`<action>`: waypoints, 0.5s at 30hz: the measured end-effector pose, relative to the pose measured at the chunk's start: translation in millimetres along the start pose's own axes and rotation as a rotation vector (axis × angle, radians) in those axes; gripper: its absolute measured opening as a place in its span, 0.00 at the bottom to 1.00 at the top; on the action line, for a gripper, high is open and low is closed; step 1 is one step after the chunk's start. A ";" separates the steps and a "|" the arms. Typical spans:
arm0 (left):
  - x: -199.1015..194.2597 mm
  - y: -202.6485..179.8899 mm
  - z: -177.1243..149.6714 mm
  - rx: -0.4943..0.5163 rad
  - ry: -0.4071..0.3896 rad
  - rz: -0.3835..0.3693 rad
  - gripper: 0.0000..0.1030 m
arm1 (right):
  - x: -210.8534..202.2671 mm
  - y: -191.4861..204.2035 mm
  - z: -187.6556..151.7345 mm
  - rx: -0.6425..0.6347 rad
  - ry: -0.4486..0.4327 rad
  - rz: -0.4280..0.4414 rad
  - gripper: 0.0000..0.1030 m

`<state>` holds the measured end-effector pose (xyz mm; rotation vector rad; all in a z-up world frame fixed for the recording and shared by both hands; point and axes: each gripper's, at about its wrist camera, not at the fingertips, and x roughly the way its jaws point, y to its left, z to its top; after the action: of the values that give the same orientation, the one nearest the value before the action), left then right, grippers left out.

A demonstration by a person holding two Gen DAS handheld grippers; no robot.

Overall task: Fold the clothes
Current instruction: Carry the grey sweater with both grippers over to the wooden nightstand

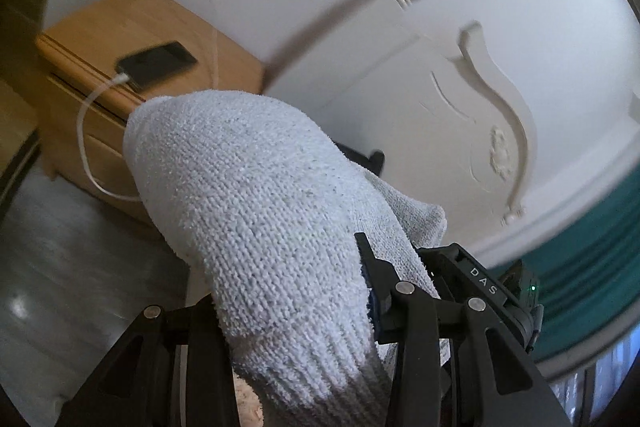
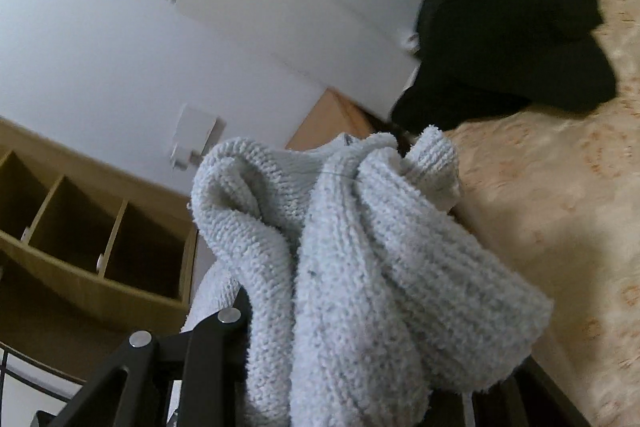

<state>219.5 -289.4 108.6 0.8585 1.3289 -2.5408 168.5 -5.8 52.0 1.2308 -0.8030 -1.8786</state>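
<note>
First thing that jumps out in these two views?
A pale knit sweater fills both views, bunched between each gripper's fingers. Behind it in the right view, a black garment lies on the beige bed; in the left view, a phone charges on a wooden nightstand.

A phone (image 1: 157, 63) charges on a wooden nightstand (image 1: 132, 27), perhaps beside a headboard (image 1: 460, 75).

Only legible text: white capitals "DAS" on black housing of other tongs (image 1: 486, 281), seen in left wrist view at lower right, letters running along top face just beside small green light (image 1: 532, 287). Right wrist view: no readable text, label or number. Phone (image 1: 157, 63) screen dark, nothing legible. Wall socket plate (image 2: 196, 139) blurred, no markings discernible.
</note>
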 end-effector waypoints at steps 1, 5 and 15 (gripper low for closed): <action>-32.1 27.4 2.8 -0.009 -0.001 0.004 0.39 | 4.7 13.1 3.4 -0.004 0.010 0.002 0.26; -32.1 -11.2 37.1 -0.057 -0.011 0.016 0.39 | 23.2 65.7 17.1 -0.026 0.048 0.009 0.26; -74.8 2.0 171.7 -0.118 -0.040 0.118 0.39 | 124.9 202.2 24.9 -0.104 0.184 0.018 0.26</action>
<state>210.1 -436.1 224.7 0.8324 1.3586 -2.3529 160.5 -215.6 165.9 1.3042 -0.6087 -1.7403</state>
